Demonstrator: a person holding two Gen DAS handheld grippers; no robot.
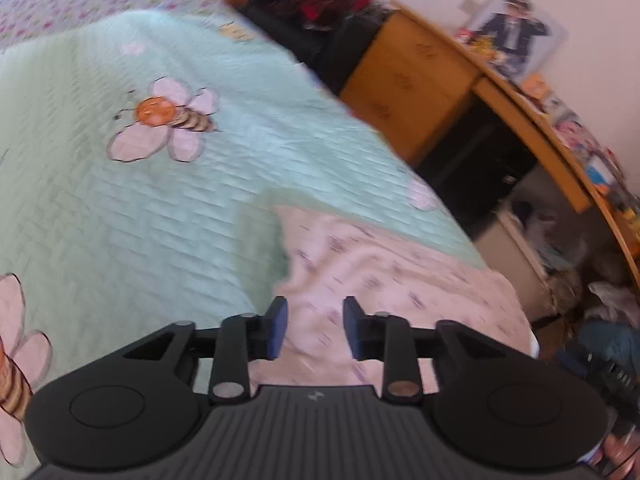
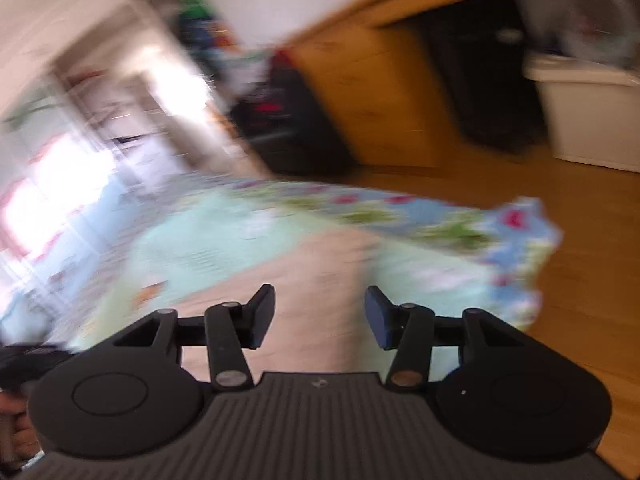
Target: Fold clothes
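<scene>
Pink garment [image 1: 384,280] lies flat on bed [image 1: 160,208], soft, light, floppy. Left claw [image 1: 315,328] and right claw [image 2: 320,318] both part-open, empty, above it. Pinch corners/hem, prob. slips if bunched.

text: none legible | labels: none | numbers: none

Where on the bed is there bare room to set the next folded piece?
Free: the green bedspread between the bee print and the pale printed garment. Crowded: the dark clothes pile beyond the bed's far corner, and the desk.
</scene>
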